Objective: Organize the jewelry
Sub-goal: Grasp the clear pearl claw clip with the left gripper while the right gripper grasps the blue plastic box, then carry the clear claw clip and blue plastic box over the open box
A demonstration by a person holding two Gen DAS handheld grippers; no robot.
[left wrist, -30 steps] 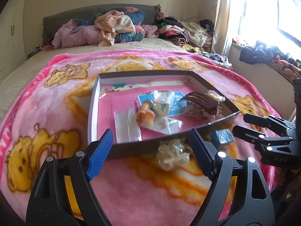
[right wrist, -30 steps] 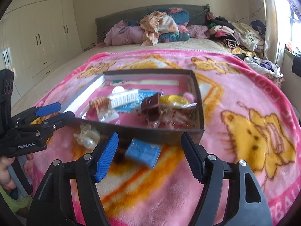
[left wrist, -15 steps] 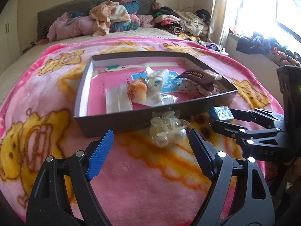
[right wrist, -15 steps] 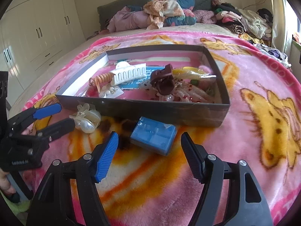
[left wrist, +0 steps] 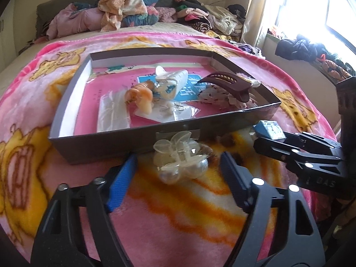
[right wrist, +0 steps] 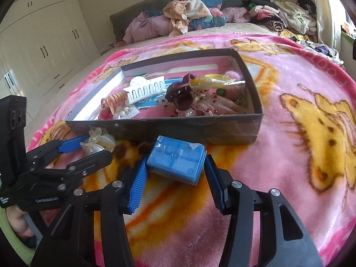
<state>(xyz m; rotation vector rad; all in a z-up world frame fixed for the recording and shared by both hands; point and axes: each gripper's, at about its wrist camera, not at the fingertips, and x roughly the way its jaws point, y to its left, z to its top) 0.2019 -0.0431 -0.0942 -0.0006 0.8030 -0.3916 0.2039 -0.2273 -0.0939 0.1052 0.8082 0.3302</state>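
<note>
A grey shallow box [left wrist: 106,141] [right wrist: 178,129] lies on the pink blanket and holds a brown hair claw [left wrist: 229,82] [right wrist: 181,94], a white comb clip [right wrist: 146,87], an orange spiral tie [left wrist: 139,96] and small packets. A clear flower hair claw [left wrist: 178,160] [right wrist: 98,141] lies on the blanket before the box, between the open fingers of my left gripper [left wrist: 178,178]. A small blue box [right wrist: 176,159] [left wrist: 269,130] lies between the open fingers of my right gripper [right wrist: 175,178]. Neither is gripped.
The pink bear blanket [right wrist: 300,122] covers the bed. Piled clothes [left wrist: 124,11] lie at the headboard. White wardrobes [right wrist: 44,37] stand to the left, a window and sill with clothes [left wrist: 311,49] to the right.
Both grippers have moved forward and down. The clear claw now sits between the left fingers and the blue box between the right fingers.
</note>
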